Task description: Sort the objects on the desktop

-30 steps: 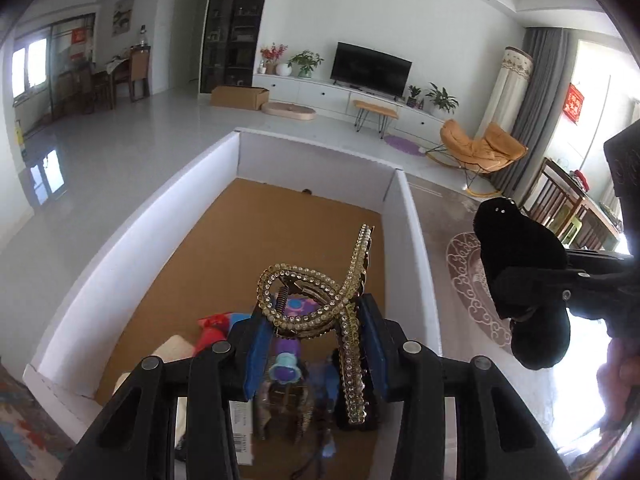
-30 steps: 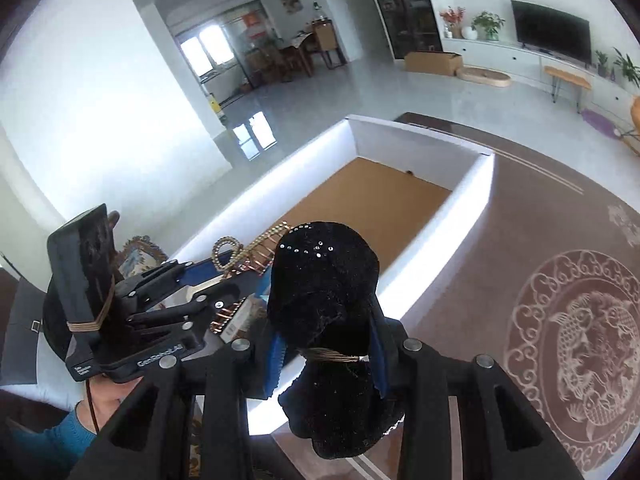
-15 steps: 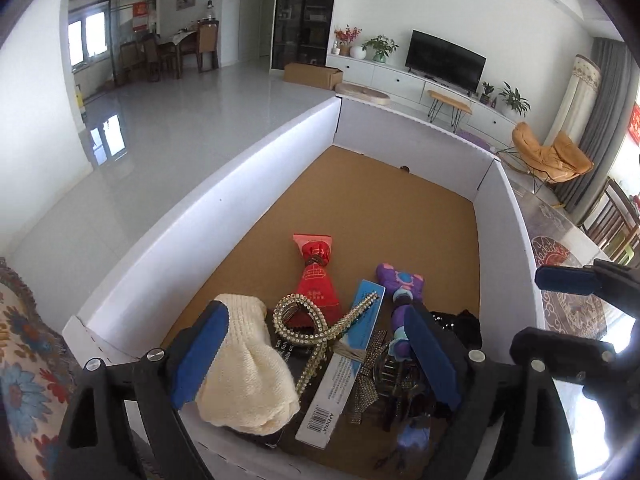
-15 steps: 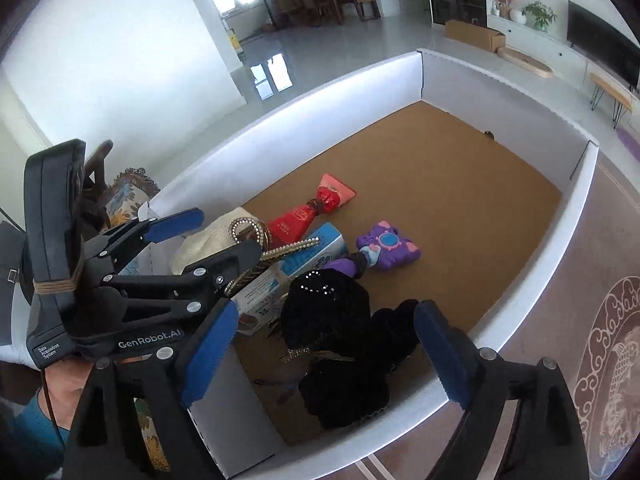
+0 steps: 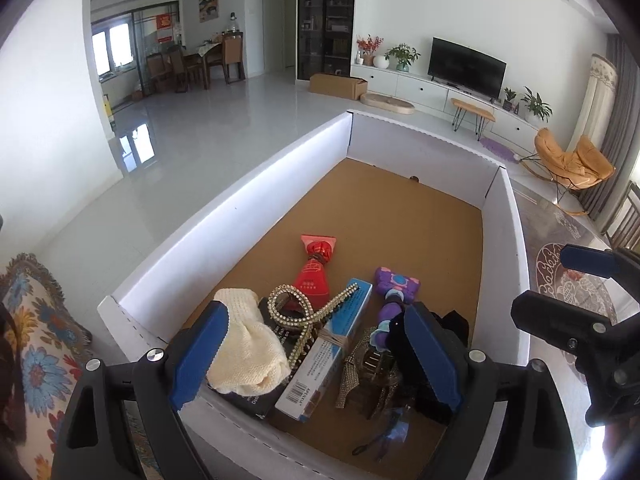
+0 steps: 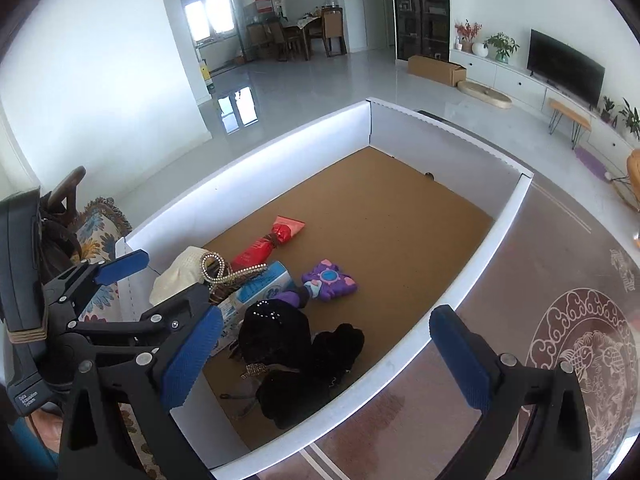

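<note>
A white-walled box with a brown floor holds the sorted items at its near end: a rhinestone hair clip, a cream knit piece, a red pouch, a blue-white carton, a purple toy and a black velvet hair piece. My left gripper is open and empty above the clip and carton. My right gripper is open and empty above the black hair piece. The box also shows in the right wrist view.
The box stands on a glossy table with a round carp pattern to its right. A floral cushion lies left of the box. The far half of the box floor is bare cardboard. A living room lies beyond.
Both grippers opened. The left let go of the rhinestone clip and the right let go of the black hair piece; both now lie in the box. Both grippers have drawn back and up.
</note>
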The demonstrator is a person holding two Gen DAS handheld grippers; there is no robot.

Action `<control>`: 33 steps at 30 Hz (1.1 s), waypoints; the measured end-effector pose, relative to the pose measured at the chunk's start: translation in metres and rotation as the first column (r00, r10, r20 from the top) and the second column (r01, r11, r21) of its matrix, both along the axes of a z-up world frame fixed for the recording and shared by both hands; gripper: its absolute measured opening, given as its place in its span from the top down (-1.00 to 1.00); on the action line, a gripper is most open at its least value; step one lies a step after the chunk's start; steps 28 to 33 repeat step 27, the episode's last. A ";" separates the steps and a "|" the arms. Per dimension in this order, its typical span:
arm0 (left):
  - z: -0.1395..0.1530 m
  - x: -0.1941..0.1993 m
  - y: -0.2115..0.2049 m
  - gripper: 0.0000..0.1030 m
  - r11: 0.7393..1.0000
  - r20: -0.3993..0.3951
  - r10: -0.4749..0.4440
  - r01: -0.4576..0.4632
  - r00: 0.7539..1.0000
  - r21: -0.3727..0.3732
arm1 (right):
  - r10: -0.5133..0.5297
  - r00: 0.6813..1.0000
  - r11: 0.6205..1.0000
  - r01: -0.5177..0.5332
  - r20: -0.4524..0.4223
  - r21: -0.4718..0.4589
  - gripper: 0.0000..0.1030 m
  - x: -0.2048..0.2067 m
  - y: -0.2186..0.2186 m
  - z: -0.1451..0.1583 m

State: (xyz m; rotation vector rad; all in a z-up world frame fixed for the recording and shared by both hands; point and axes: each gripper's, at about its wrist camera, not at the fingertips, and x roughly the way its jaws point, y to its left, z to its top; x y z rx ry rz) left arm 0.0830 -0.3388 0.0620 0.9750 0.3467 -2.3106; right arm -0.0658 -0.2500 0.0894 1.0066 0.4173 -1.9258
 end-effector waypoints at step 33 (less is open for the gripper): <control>0.012 0.017 0.007 -0.77 0.992 -0.051 0.095 -0.098 0.994 -0.076 | 0.021 0.999 0.998 -0.019 -0.028 0.066 -1.00 0.003 -0.004 -0.015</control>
